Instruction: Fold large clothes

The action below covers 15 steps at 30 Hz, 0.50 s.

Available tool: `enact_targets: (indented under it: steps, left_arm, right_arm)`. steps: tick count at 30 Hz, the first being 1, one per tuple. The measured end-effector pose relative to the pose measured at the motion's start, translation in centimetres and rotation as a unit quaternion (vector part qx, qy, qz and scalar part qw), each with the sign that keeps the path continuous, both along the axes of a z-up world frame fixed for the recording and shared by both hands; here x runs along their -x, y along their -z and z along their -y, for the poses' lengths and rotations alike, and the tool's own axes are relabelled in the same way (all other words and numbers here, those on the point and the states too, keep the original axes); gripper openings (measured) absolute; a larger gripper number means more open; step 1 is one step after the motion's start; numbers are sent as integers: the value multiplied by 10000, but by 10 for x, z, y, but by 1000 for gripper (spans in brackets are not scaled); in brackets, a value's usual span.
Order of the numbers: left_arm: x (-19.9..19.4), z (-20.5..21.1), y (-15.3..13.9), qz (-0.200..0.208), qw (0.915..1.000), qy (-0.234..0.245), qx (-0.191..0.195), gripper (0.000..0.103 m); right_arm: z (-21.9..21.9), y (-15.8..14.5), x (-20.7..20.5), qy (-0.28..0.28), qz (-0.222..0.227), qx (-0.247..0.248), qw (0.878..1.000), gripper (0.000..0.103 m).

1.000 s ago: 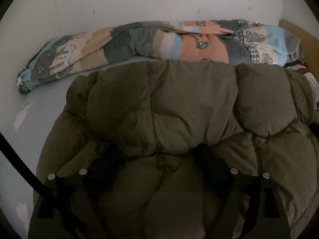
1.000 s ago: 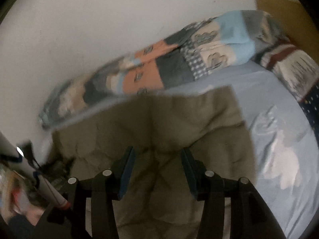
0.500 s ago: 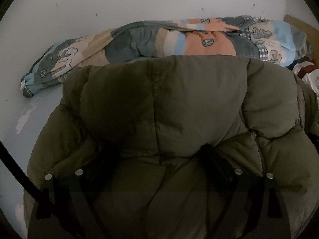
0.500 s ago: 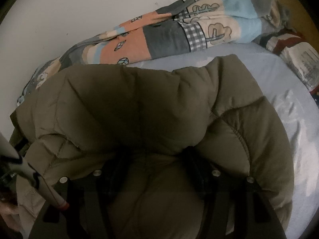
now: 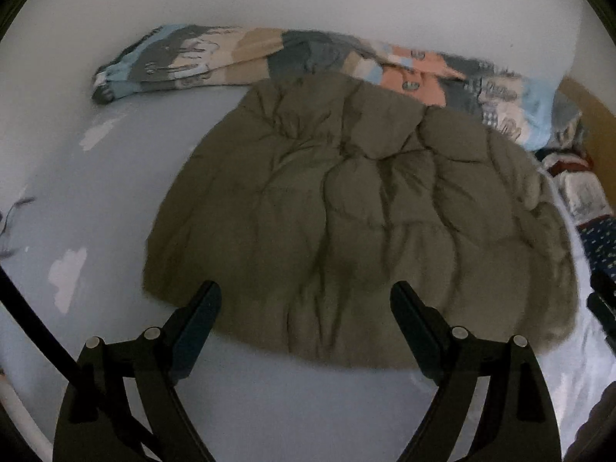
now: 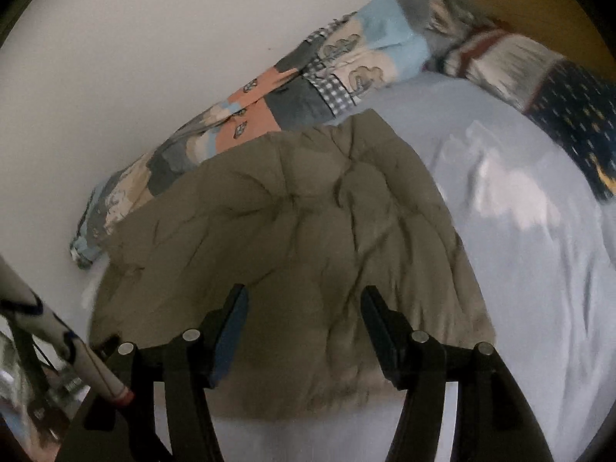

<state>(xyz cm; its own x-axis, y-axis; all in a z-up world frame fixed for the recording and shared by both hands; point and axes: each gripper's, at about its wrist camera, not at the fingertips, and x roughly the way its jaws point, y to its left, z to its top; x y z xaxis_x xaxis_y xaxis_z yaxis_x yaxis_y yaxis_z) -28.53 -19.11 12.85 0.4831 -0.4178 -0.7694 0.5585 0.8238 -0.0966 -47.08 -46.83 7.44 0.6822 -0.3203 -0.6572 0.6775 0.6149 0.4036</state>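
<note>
Left wrist view: we see no readable brand, label or writing anywhere; prints on the bedding are too blurred to read. Olive puffer jacket (image 5: 362, 223) lies flat on the pale blue bedsheet (image 5: 115, 200), folded into a broad padded slab. From the right wrist view its long axis runs from the near edge up toward the wall (image 6: 134, 57), far end touching the patchwork quilt (image 6: 308, 92) rolled along the wall. Striped and dark dotted fabric (image 6: 539, 77) piled at the far right, apart from the jacket. A white pole with a red band (image 6: 96, 365) crosses the lower left corner there.

Left gripper (image 5: 304, 296) spread wide, nothing between the jaws, hanging over the jacket's near edge. Right gripper (image 6: 304, 300) has just been opening, jaws roughly half apart, empty, above the jacket's near hem. Nothing blocks either gripper's line to the jacket.
</note>
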Motion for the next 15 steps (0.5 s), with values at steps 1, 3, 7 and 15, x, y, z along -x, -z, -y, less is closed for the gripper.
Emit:
enact_targets:
  steps: [1, 3, 7, 15]
  left_arm:
    - [10, -6, -2, 106, 9999, 4, 11, 89]
    - [23, -11, -6, 404, 9991, 34, -105, 89]
    - [33, -28, -2, 971, 9952, 20, -100, 89]
    - [-6, -9, 3, 1029, 9943, 108, -240, 89]
  right_arm:
    - [-8, -5, 4, 3, 107, -44, 9999, 65]
    - [-28, -13, 13, 0, 291, -90, 9995, 65]
    - [-56, -16, 5, -248, 284, -221, 9990, 65]
    - [-69, -2, -31, -752, -62, 479, 9960, 65]
